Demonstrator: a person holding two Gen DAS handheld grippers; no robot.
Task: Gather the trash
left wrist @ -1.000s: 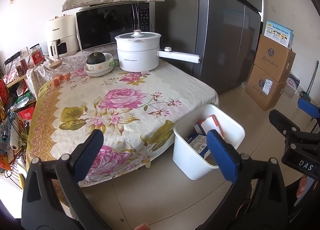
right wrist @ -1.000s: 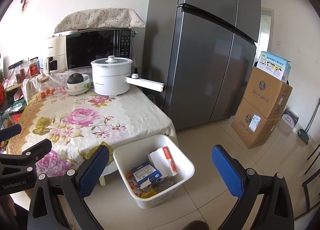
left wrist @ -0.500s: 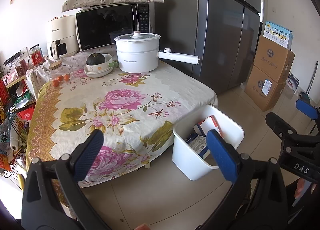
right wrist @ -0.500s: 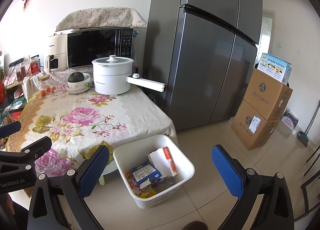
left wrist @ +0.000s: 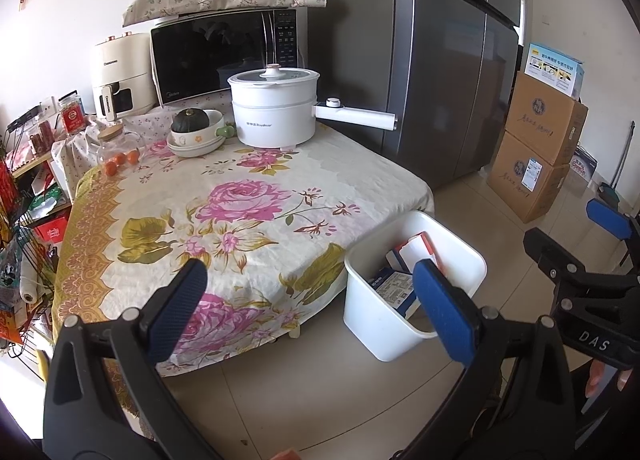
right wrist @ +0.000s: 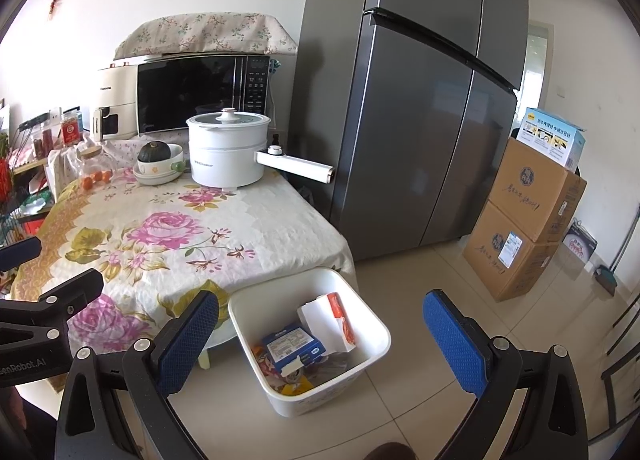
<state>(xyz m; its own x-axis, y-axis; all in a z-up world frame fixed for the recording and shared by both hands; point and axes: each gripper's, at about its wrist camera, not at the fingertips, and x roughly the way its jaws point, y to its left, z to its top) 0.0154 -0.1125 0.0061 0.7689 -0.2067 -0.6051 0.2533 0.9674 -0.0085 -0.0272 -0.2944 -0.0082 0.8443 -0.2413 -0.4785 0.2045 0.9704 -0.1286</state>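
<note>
"DAS" stands on the right gripper (left wrist: 608,256) body; "GenRobot.AI" on the left gripper (right wrist: 24,260) body; "Royalstar" on the white pot (left wrist: 274,108).

Both handheld units are held side by side: the left gripper (left wrist: 312,304) and the right gripper (right wrist: 320,334), each spread wide with nothing between its blue pads.

Bright daylight, sharp focus; fisheye bends the edges into dark corners, soft glare on the fridge (right wrist: 420,120).

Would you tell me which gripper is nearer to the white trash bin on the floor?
Right, though only by a little. The right gripper hovers open just above the white trash bin; the left gripper hangs open off to the bin's left, toward the table.
</note>
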